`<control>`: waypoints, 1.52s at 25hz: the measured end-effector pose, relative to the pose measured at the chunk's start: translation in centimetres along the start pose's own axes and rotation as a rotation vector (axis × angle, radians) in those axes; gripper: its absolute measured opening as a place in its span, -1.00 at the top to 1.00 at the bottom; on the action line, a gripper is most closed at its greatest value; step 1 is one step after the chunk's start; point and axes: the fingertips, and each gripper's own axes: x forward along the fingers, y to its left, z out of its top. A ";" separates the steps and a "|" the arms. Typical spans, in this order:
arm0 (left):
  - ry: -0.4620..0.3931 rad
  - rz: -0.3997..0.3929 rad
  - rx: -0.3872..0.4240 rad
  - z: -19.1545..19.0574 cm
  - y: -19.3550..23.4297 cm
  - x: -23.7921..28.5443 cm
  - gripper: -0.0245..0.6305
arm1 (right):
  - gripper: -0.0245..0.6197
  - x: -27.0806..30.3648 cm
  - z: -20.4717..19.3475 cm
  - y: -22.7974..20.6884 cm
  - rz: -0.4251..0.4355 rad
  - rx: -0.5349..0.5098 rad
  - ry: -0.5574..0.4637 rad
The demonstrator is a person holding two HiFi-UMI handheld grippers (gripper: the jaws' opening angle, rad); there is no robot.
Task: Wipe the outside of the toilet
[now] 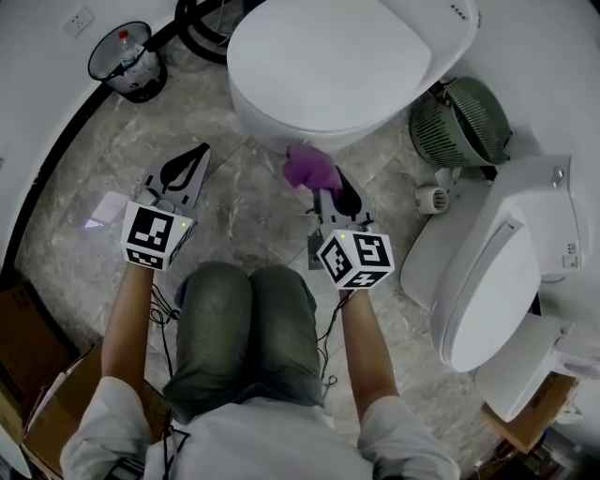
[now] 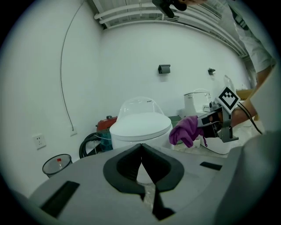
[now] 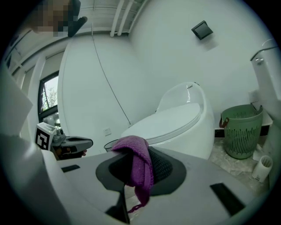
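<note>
A white toilet (image 1: 328,66) with its lid down stands at the top of the head view; it also shows as the toilet (image 2: 140,127) in the left gripper view and the toilet (image 3: 175,125) in the right gripper view. My right gripper (image 1: 330,180) is shut on a purple cloth (image 1: 309,169), held just short of the bowl's front. The cloth (image 3: 136,165) drapes over the jaws in the right gripper view. My left gripper (image 1: 192,161) is shut and holds nothing, left of the bowl above the floor.
A black mesh bin (image 1: 127,61) with a bottle stands at the back left. A green basket (image 1: 464,122) and a second white toilet (image 1: 506,272) are on the right. Cardboard boxes (image 1: 37,375) sit at the lower left. Black hoses (image 1: 202,28) lie behind the toilet.
</note>
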 end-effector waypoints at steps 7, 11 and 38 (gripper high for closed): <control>-0.024 0.023 0.033 -2.6 0.6 -0.4 0.87 | 0.65 2.4 -0.6 1.8 0.108 -0.067 -0.029; -0.007 0.046 0.033 -4.5 1.0 -0.3 0.87 | 0.65 4.4 -1.6 3.3 0.182 -0.078 -0.021; -0.008 -0.022 0.080 -8.2 -1.7 3.4 0.87 | 0.64 5.3 -0.9 -5.5 0.061 0.039 -0.095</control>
